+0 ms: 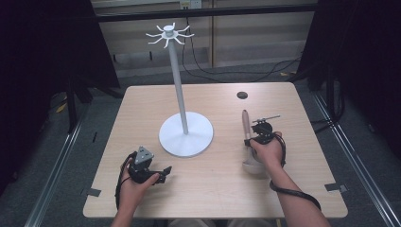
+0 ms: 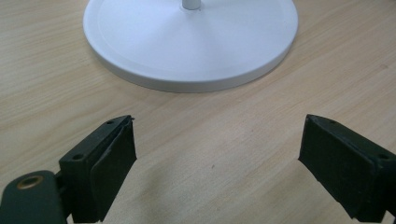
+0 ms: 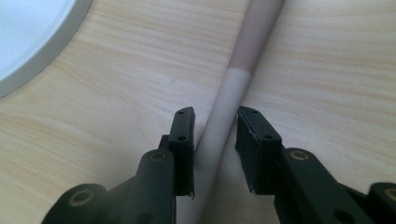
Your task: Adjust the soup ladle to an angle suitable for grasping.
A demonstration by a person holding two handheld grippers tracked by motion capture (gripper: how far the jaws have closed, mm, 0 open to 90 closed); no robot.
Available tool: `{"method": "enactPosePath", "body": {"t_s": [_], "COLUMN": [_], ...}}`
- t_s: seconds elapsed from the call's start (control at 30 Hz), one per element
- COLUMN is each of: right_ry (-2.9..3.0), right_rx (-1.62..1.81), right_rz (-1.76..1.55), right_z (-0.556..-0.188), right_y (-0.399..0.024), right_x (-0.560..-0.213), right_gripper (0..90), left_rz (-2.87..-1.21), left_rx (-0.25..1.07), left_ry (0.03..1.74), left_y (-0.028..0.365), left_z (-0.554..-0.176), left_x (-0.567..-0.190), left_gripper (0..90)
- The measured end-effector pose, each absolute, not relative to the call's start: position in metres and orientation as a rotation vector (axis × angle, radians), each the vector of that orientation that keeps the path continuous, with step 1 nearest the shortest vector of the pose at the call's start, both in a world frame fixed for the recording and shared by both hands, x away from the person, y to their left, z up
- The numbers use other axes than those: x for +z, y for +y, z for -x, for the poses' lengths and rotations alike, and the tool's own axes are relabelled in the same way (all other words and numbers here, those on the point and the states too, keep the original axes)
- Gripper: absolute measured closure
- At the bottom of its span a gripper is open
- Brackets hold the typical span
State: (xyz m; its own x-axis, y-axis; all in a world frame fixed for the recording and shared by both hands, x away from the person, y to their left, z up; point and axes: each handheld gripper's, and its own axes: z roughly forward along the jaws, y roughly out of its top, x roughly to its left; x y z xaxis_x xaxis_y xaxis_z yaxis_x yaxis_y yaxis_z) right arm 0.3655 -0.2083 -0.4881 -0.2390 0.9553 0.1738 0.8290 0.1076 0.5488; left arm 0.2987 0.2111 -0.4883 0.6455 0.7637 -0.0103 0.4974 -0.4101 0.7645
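high view overhead, claw views close — sharing stand base [image 2: 190, 42]

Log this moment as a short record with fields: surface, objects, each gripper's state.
surface: light wooden table
stand: white hook stand with round base, upright, mid-table
ladle: beige-handled ladle with grey bowl, lying flat right of the stand
left gripper: open, holding nothing, near the base
right gripper: jaws astride the ladle handle, full grip unclear
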Motion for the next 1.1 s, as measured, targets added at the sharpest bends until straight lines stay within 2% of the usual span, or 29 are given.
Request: {"method": "enactPosePath", "body": {"t_s": [0.33,0.6,1.03,1.1], "right_ry": [2.148,2.158,2.248,2.265], "right_rx": [1.026,1.095,0.815,0.785], "right_rz": [-1.804,-1.784,-1.779,-1.754], "right_z": [-0.359,-0.357,-0.373,-0.375], "right_y": [-0.208,-0.208,-0.204,-0.201], "right_x": [-0.477,-0.474,-0.479,-0.479], "right_gripper": [77.4,79.1,76.1,73.5], "left_rz": [-2.094,-2.096,-2.094,-2.093], "left_rx": [0.440,0.441,0.438,0.434], "left_ry": [0.972,0.974,0.977,0.973], "left_y": [0.210,0.209,0.208,0.208], "left_z": [-0.298,-0.298,-0.298,-0.299], "left_x": [-0.488,-0.488,-0.489,-0.489], "left_gripper": [10.5,10.5,10.5,10.5]}}
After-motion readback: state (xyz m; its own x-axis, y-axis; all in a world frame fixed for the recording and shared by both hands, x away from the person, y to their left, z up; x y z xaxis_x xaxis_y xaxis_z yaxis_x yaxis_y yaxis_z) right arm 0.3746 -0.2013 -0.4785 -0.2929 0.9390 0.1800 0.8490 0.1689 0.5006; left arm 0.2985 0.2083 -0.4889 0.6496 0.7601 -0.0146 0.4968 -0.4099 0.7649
